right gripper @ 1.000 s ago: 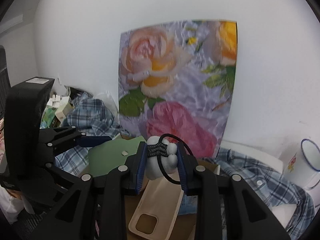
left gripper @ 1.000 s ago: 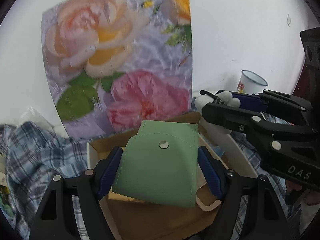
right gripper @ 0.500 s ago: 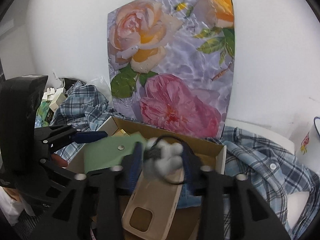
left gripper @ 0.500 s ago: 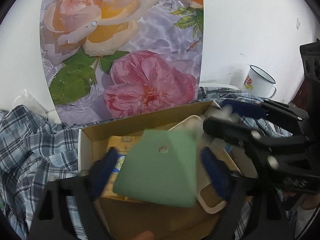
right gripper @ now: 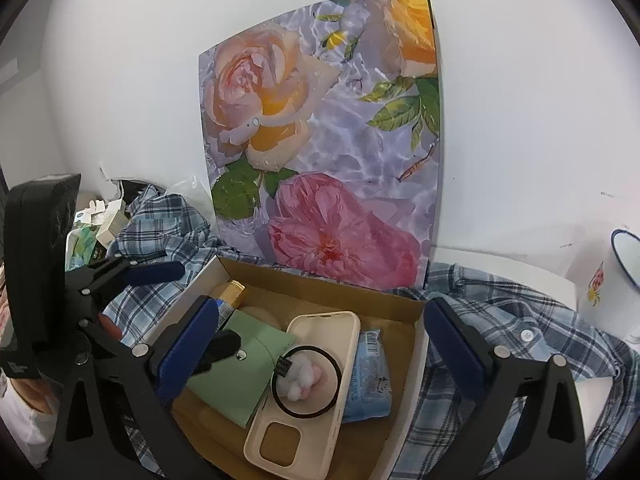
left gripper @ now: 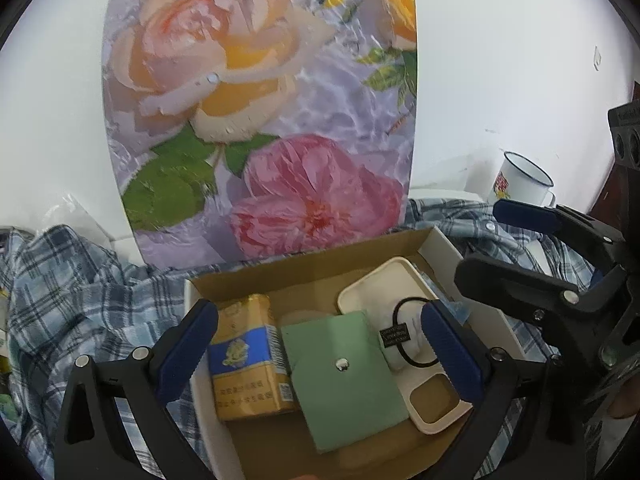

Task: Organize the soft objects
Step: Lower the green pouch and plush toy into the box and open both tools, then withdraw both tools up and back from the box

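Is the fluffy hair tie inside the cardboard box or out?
Inside: the hair tie lies on the phone case in the cardboard box.

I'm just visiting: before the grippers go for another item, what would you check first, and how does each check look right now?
1. Left gripper empty: ok, jaws wide, pads clear of the green pouch.
2. Right gripper empty: ok, jaws opening, nothing gripped.
3. Pouch inside the box: ok, lying flat.
4. Hair tie inside the box: ok, resting on the phone case.
5. Nothing overhanging the box rim: cannot tell, near edge is hidden by the grippers.
6. Next soft item in sight: ok, plaid shirt lies beside the box.
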`<state>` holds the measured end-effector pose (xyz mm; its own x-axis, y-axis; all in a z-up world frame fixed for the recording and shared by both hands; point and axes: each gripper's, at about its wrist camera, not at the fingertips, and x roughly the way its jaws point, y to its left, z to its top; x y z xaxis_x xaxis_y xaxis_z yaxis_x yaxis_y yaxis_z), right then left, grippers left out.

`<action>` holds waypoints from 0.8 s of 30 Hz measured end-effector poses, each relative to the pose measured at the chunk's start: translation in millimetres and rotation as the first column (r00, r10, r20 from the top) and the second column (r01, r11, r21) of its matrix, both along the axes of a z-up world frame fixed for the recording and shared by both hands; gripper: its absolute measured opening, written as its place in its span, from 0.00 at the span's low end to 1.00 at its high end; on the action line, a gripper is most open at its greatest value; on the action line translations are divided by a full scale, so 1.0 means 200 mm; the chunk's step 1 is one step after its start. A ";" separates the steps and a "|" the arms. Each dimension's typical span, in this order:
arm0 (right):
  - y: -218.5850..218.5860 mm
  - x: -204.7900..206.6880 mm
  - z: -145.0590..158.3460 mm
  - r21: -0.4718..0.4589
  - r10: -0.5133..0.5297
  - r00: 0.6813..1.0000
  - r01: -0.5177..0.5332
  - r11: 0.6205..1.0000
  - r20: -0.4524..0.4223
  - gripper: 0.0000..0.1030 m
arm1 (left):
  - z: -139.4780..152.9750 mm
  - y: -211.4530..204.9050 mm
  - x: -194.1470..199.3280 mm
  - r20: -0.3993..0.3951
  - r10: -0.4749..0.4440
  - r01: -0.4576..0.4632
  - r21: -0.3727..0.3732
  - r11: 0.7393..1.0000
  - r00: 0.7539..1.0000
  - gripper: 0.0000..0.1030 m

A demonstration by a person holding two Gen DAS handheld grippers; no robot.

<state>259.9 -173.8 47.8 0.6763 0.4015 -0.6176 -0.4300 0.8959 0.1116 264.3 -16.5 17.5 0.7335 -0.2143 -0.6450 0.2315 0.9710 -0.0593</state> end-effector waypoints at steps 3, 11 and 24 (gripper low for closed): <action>0.00 -0.02 0.03 0.008 0.006 1.000 -0.006 1.000 0.010 0.99 | 0.04 0.02 -0.02 0.026 0.006 -0.006 0.000 1.000 1.000 1.00; 0.02 -0.09 0.17 -0.004 0.012 0.996 -0.012 1.000 0.085 0.99 | 0.15 0.03 -0.09 0.089 0.015 -0.014 -0.008 1.000 0.996 1.00; 0.07 -0.29 0.43 -0.031 0.044 0.973 -0.038 0.999 0.228 0.99 | 0.36 0.00 -0.29 0.205 -0.011 0.016 -0.021 1.000 0.979 1.00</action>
<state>202.3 -160.5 133.4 0.7839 0.4177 -0.4593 -0.4781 0.8781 -0.0173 207.3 -15.8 89.6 0.8464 -0.2377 -0.4766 0.2541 0.9667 -0.0309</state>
